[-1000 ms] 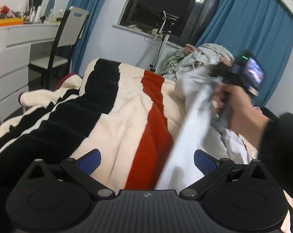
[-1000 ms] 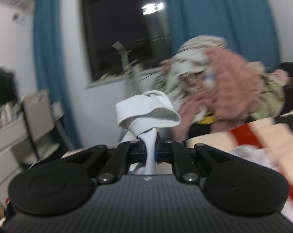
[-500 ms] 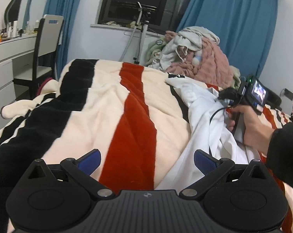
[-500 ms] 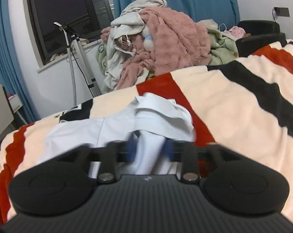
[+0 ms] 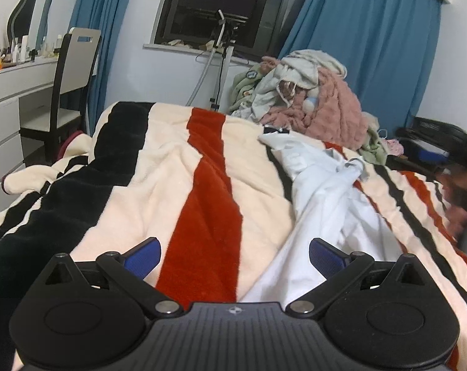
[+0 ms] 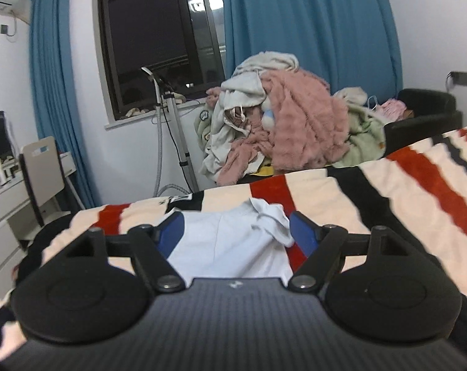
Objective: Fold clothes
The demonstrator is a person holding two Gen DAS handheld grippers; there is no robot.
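Hand [image 5: 462, 198] blurred at frame edge – grip unreadable

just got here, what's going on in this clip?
A person with a gripper in each hand is folding clothes on a bed. A white shirt lies crumpled on the striped blanket. The right gripper has its jaws opening, the shirt below them and not pinched. The left gripper is open, holding nothing. A laundry pile waits behind.
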